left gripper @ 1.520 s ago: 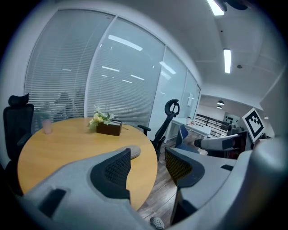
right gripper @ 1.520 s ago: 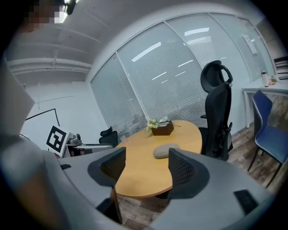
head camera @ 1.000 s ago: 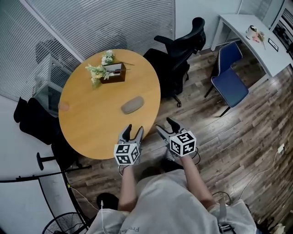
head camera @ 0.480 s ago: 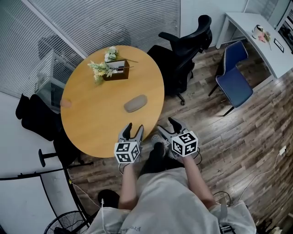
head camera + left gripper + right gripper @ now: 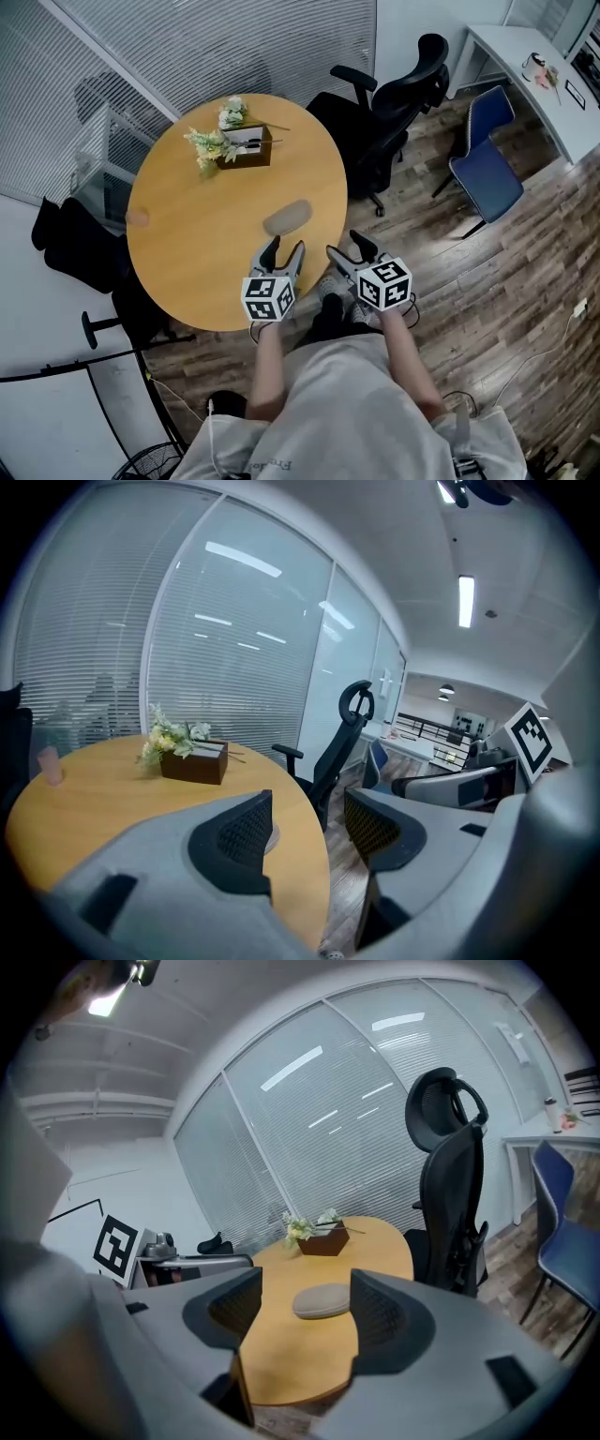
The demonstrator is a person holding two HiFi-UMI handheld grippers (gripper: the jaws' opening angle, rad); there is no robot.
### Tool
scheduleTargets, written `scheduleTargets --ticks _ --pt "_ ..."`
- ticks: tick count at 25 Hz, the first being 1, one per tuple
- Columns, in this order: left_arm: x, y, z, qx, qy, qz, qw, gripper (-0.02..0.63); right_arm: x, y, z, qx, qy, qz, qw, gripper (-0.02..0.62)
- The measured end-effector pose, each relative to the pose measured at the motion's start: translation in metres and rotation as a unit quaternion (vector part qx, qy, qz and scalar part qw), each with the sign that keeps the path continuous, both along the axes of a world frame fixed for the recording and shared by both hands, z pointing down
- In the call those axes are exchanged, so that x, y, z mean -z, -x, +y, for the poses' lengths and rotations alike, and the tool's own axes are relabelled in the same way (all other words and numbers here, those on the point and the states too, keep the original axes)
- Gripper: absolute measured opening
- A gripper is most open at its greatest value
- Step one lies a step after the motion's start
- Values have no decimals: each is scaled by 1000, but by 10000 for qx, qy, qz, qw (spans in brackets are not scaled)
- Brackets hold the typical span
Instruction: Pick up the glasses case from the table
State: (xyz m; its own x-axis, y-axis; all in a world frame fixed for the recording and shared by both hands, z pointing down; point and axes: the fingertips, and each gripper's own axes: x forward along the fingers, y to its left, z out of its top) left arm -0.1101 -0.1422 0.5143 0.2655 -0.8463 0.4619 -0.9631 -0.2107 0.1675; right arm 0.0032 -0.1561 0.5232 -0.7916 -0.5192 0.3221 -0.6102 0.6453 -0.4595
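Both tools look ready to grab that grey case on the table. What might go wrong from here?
1. The glasses case looks rounded and smooth; pinched off-centre, it may slip out of the open left tool.
2. It lies fairly near the edge of the table, so a clumsy push could slide it toward the floor.
3. The right tool, also open and empty, hangs close beside the left one; the two might bump.

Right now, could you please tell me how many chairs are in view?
2 for certain: the black office chair stands right of the round table, and the blue chair beside the white desk. A dark shape left of the table may be a third.
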Motion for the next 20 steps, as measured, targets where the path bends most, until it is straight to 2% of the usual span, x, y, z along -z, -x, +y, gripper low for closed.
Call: scheduleTargets --ticks 6,11,15,20 --pt "-3 23 -26 -41 -23 187 9998 227 -2 25 -22 61 -22 99 9999 278" --pt "-19 38 -49 -259 47 212 9994 227 -13 42 -42 27 36 196 9998 278" --pt "-34 46 -62 -595 81 198 9980 228 -23 55 -56 17 60 267 9996 278" --pt "-58 58 -73 -1227 135 -157 9922 228 -36 68 -70 -20 117 309 9995 278"
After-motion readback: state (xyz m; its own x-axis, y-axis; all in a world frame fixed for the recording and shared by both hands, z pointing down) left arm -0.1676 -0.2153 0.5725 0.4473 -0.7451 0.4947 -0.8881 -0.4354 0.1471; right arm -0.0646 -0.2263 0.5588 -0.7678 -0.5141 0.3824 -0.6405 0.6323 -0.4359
